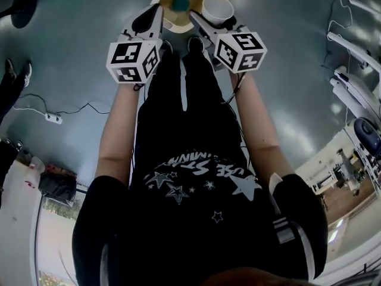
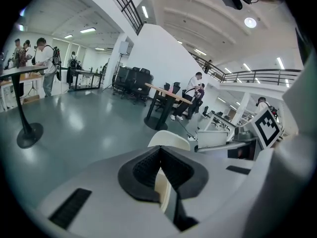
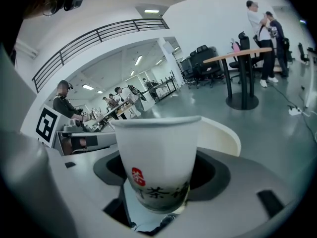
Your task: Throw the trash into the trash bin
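Observation:
In the head view, both grippers are held out in front of the person's legs, above a cream-rimmed trash bin [image 1: 168,20] on the grey floor. A teal ball [image 1: 180,3] lies inside the bin. My right gripper [image 1: 208,18] is shut on a white paper cup [image 1: 218,9], held upright over the bin's right side. In the right gripper view the cup [image 3: 158,148] has a red mark and black characters and fills the jaws, with the bin rim [image 3: 224,138] behind it. My left gripper [image 1: 156,12] is shut and holds nothing. Its pads meet at the tip [image 2: 159,152], and the bin rim [image 2: 168,139] lies just beyond.
A power strip and cable [image 1: 53,118] lie on the floor to the left, near a round table base [image 1: 24,3]. Robot equipment [image 1: 357,130] stands at the right. Further off are a table with chairs [image 2: 163,95], a standing table's base [image 2: 28,135] and several people.

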Demonstrator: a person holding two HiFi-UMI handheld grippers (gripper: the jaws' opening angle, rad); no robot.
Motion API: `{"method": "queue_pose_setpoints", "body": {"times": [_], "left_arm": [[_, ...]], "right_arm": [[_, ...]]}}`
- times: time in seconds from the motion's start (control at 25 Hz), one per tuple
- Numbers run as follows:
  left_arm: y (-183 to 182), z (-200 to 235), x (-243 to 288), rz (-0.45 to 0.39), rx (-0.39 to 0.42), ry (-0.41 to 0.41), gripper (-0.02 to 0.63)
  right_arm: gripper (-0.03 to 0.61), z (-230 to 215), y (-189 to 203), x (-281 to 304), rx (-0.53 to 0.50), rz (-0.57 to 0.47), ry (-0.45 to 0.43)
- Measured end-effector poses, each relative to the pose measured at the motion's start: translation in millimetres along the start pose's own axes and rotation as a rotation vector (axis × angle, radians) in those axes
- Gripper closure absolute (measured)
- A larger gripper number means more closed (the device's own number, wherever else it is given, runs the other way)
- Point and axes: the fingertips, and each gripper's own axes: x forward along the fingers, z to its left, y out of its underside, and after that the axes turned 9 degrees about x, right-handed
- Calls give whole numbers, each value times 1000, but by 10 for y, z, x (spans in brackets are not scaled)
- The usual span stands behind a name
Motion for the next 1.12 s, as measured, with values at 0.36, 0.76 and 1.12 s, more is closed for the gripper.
{"method": "queue_pose_setpoints", "body": {"times": [0.36, 0.76, 1.12], "left_arm": [[598, -50, 391, 74, -41, 0, 603], [1142, 98, 873, 152, -71, -42, 603], [1609, 479, 1110, 219, -116, -122, 603]], "right_arm": [[253, -307, 411, 425, -32, 118, -48], [254, -705, 836, 828, -15, 216, -68], [253, -1005, 1070, 1223, -13, 255, -68]]}}
